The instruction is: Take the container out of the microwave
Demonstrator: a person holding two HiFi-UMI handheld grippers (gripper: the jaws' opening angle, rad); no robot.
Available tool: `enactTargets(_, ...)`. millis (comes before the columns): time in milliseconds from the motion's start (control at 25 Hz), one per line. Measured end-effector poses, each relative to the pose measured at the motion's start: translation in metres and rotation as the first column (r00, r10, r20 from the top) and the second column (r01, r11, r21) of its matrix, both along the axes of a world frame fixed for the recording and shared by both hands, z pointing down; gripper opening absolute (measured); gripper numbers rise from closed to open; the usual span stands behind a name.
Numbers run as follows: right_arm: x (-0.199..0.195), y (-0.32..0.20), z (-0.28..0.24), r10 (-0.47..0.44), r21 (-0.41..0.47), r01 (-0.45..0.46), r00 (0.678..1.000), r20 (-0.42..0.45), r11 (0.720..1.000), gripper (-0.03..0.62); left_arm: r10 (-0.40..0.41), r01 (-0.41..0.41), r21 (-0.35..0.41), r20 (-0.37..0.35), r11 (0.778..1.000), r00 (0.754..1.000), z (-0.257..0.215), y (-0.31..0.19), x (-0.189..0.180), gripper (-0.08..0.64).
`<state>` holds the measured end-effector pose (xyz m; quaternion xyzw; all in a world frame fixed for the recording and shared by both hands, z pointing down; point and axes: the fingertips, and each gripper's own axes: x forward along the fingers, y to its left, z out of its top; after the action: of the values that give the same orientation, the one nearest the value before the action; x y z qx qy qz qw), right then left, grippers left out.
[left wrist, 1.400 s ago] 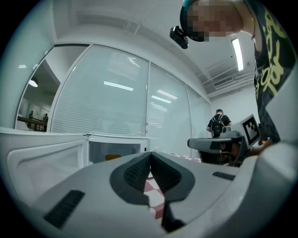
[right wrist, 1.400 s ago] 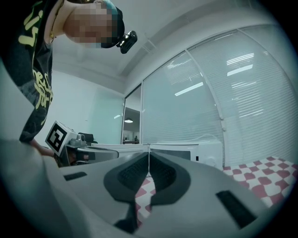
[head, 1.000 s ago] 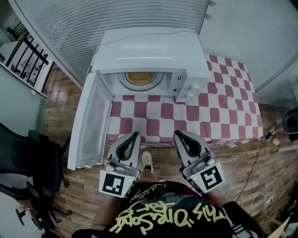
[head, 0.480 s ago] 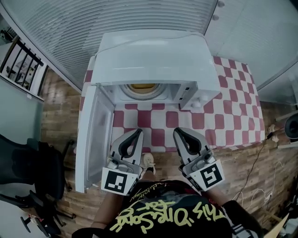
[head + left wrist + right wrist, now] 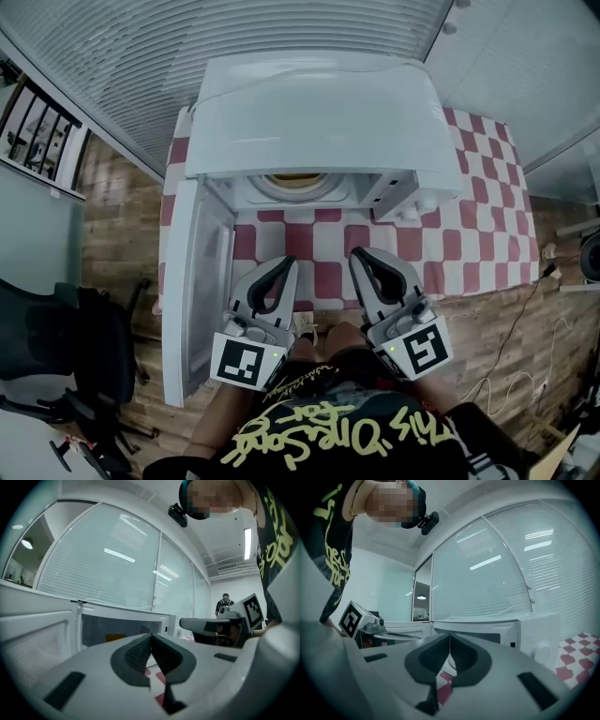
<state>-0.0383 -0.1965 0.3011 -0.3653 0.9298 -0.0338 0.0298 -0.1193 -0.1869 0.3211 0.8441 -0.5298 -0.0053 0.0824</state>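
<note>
Container [image 5: 289, 176] is seen inside the open microwave [image 5: 309, 103], mostly hidden. Left gripper [image 5: 283, 266] and right gripper [image 5: 362, 255] are held closed, empty, short of it. Judged rigid, maybe slippery; rim is best gripped from both sides.

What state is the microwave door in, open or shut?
Open. The door stands swung out to the left, and the yellow container shows inside the microwave.
</note>
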Motion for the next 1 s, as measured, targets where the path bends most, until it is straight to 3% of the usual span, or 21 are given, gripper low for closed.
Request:
enactTargets(240,0.000,-0.009,0.007,-0.029,-0.017,0.029,1.000,-0.003,0.999,0.009,-0.031,0.031,-0.016,0.013,0.999,0.999,0.005,-0.006,-0.002,0.008)
enactTargets(400,0.000,-0.016,0.018,-0.061,-0.051,0.060,0.998,-0.030,0.997,0.009,-0.041,0.040,0.013,0.070,0.999,0.997,0.011,-0.010,-0.008,0.008)
enactTargets(600,-0.002,-0.030,0.024,-0.077,-0.058,0.075,0.996,-0.042,0.995,0.009,-0.094,0.093,0.010,0.068,0.996,0.993,0.016,-0.023,-0.015,0.008)
enactTargets(720,-0.004,-0.038,0.028,-0.071,-0.066,0.068,0.996,-0.049,0.995,0.011,-0.127,0.128,-0.014,0.044,0.992,0.991,0.017,-0.029,-0.014,0.009)
enactTargets(1000,-0.010,-0.056,0.037,-0.055,-0.078,0.052,0.998,-0.043,0.996,0.011,-0.121,0.126,-0.049,0.100,0.991,0.988,0.038,-0.041,-0.019,0.009)
